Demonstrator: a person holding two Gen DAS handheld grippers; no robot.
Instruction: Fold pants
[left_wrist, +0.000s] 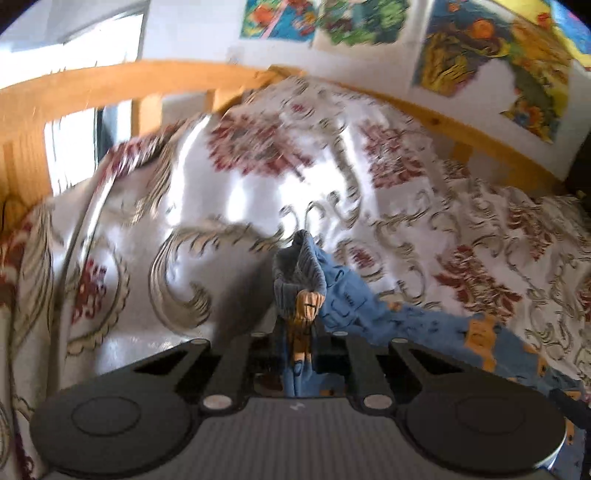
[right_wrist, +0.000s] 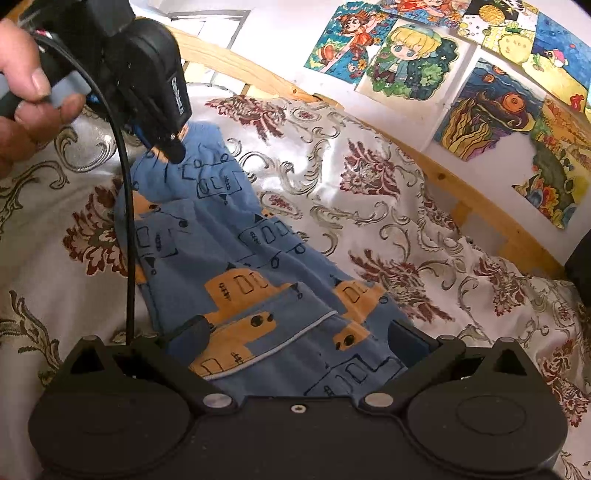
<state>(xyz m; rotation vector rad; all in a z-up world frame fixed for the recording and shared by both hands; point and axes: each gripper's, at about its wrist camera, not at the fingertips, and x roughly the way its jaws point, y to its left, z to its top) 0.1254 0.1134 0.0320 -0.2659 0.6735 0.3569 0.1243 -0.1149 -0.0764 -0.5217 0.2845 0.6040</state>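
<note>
Covering the whole bed, the white satin bedspread with dark red and grey floral scrolls (right_wrist: 369, 184) lay under the small blue cotton pants printed with orange buses (right_wrist: 236, 266), which stretched across its middle. The pants looked light, soft and limp, likely to sag wherever unsupported, so hems and waistband seemed the sensible places to grip. The left gripper (left_wrist: 299, 291) was pinched tight on a bunched end of the fabric, raised off the bedspread. The right gripper (right_wrist: 295, 347) stood wide, its fingers (right_wrist: 192, 332) straddling the pants' nearer end.
</note>
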